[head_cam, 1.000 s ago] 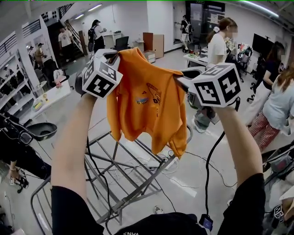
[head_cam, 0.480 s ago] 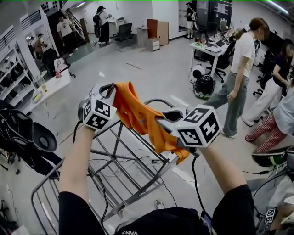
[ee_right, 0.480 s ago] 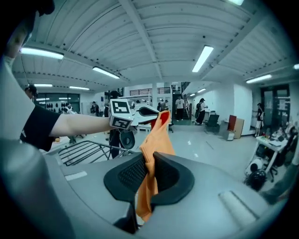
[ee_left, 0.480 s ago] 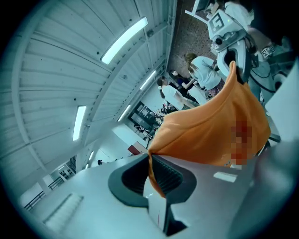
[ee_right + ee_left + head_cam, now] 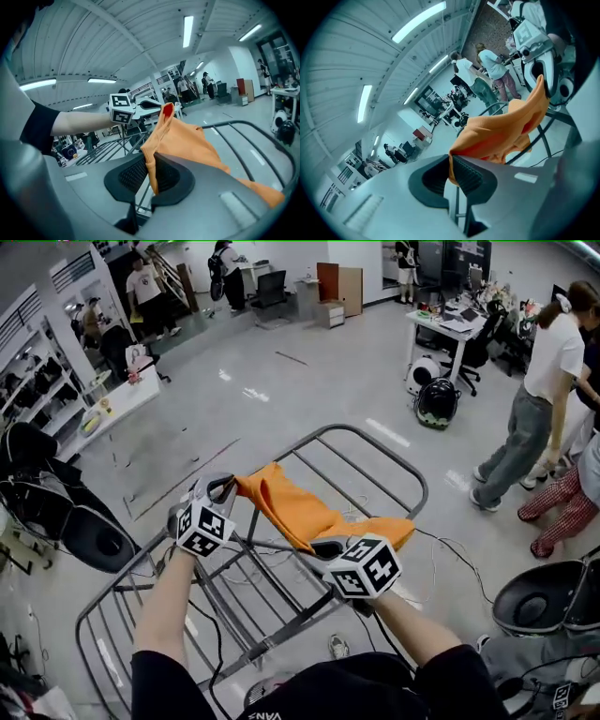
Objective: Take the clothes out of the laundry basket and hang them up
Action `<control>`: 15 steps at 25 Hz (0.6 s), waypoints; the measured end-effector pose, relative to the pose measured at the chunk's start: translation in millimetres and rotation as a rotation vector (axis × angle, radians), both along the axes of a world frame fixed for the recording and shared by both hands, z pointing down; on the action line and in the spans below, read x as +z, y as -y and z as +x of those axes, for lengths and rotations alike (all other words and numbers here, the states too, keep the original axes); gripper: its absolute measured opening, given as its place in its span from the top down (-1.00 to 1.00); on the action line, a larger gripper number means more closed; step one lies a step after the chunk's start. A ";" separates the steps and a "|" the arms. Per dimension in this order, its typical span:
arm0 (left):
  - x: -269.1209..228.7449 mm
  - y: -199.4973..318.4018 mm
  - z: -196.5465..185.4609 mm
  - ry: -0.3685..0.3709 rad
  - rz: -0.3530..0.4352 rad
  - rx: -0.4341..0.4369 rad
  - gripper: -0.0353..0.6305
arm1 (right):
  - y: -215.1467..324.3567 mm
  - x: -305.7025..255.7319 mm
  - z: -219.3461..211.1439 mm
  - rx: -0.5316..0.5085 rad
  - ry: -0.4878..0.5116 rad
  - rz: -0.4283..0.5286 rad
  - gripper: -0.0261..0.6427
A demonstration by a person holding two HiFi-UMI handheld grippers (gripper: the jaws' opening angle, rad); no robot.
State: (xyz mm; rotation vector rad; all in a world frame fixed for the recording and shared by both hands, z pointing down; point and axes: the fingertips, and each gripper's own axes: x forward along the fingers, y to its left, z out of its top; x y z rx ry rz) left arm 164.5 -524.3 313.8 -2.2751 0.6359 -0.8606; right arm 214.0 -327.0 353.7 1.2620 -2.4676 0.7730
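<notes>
**Orange top (image 5: pixel 302 513) spanning both grippers over the drying rack (image 5: pixel 413 476)**

The left gripper (image 5: pixel 228 487) is clenching one edge of the orange top, its ribbed pads biting on a fold of cloth. From there the garment is running rightward in a sagging band above the rack's bars; whether it is touching them cannot be told. The right gripper (image 5: pixel 324 545) is clamping the other edge in the same way, with the loose end trailing past it towards the rack's right rail.

The top is looking light, soft and limp, so it is likely to be drooping and bunching wherever it is unsupported. Gripping at the outer edges is suiting it, since that is spreading the cloth for draping over a bar.

The thin bars and the curved far rim are the edges to be watching, as loose cloth could be snagging there. The floor (image 5: pixel 281 381) beyond is lying open, while people (image 5: pixel 525 418) are standing well apart at the right
</notes>
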 end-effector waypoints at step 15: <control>117.2 -52.5 -78.8 0.423 0.091 0.149 0.82 | -53.7 74.0 -76.6 -0.093 -0.110 -0.085 0.75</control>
